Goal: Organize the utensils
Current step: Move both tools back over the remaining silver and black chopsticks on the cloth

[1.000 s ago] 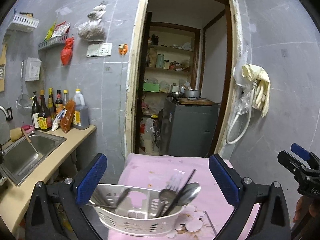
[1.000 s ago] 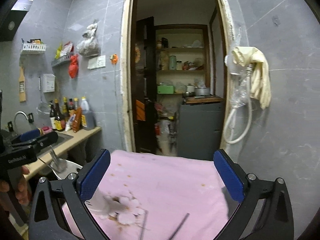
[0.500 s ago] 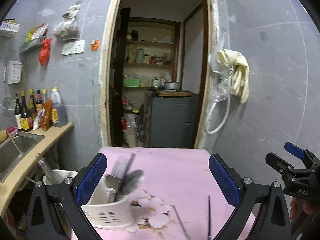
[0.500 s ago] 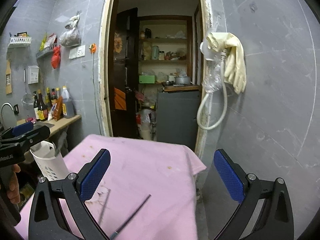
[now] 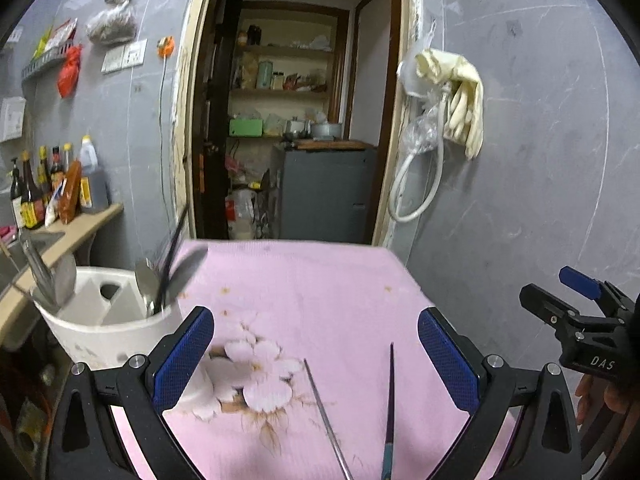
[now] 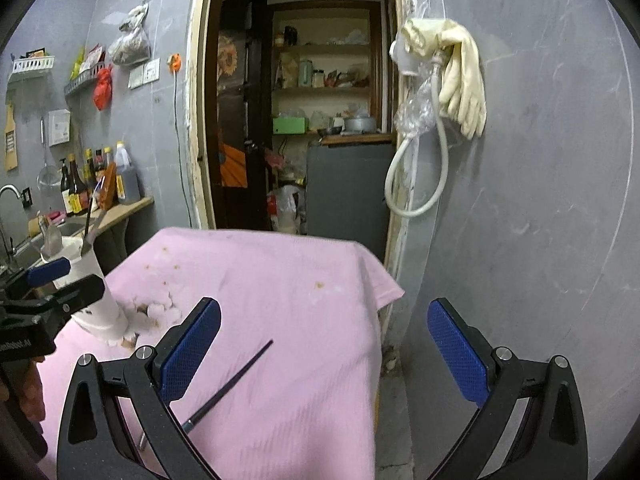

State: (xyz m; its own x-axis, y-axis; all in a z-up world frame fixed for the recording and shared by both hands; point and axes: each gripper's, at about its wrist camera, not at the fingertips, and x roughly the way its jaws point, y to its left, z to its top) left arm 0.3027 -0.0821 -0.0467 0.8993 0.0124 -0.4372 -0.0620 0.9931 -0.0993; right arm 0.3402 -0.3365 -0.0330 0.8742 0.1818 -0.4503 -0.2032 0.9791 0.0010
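A white utensil holder [image 5: 108, 320] stands at the left edge of a table under a pink cloth [image 5: 320, 300], with spoons and a dark chopstick in it; it also shows in the right wrist view as the holder [image 6: 96, 300]. Two chopsticks lie on the cloth: a silvery chopstick [image 5: 326, 420] and a dark chopstick [image 5: 389, 408]; the right wrist view shows the dark chopstick [image 6: 228, 388]. My left gripper [image 5: 316, 360] is open just above them, empty. My right gripper [image 6: 324, 356] is open and empty over the cloth's right part.
A counter [image 5: 76, 228] with sauce bottles [image 5: 48, 192] and a sink lies left of the table. Behind the table an open doorway leads to a pantry with a grey cabinet [image 5: 324, 192]. A hose and rubber gloves [image 5: 460, 96] hang on the right wall. The cloth's right edge [image 6: 380, 300] drops to the floor.
Both views have swung right: the holder slid from the centre to the left of the left wrist view, and the two chopsticks came into view between the left fingers.
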